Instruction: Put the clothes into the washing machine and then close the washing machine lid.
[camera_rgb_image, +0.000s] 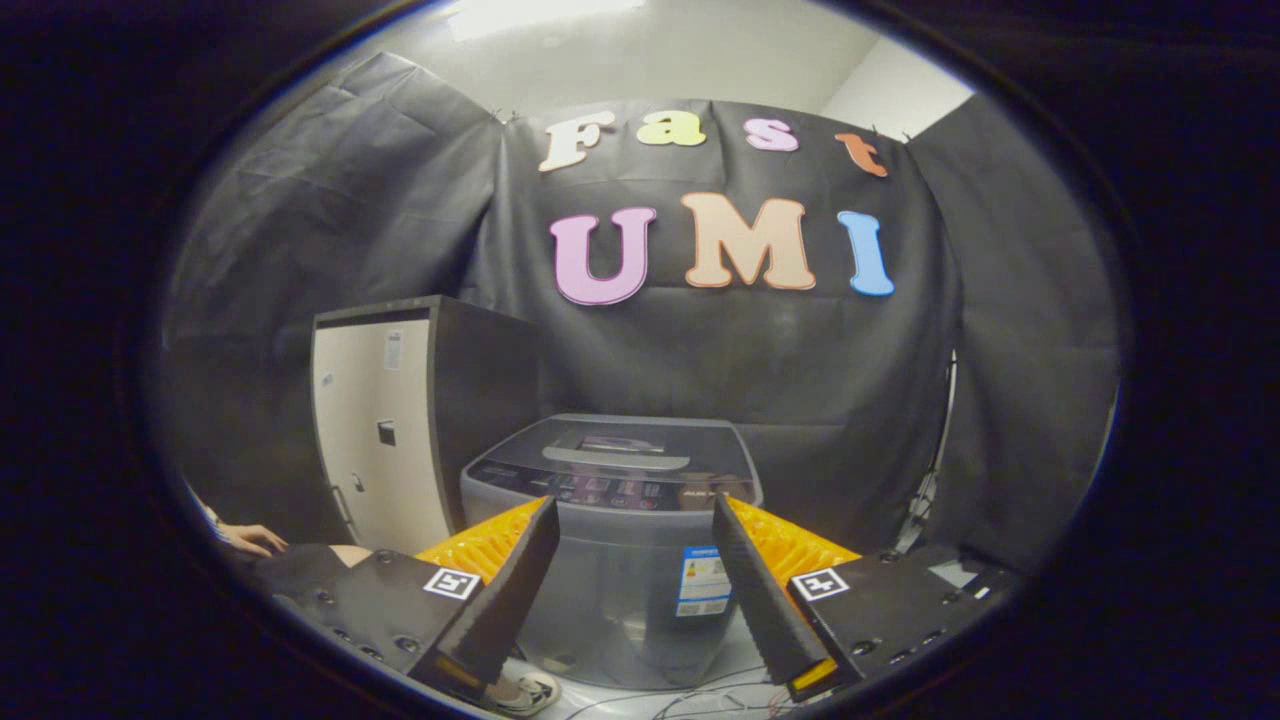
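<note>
A grey top-loading washing machine (620, 540) stands straight ahead of my fingers, against the black cloth wall. Its dark lid (630, 448) lies flat and shut on top, with a control strip along the front edge. My gripper (635, 525) is open, its two fingers spread wide apart with nothing between them, held a short way in front of the machine's front panel. No clothes can be seen from here.
A tall cabinet with a pale door (375, 430) stands just left of the washer. A person's hand (250, 540) rests low at the left, beside my left finger. Loose cables (700, 700) lie on the pale floor below the machine. Black cloth walls close in on three sides.
</note>
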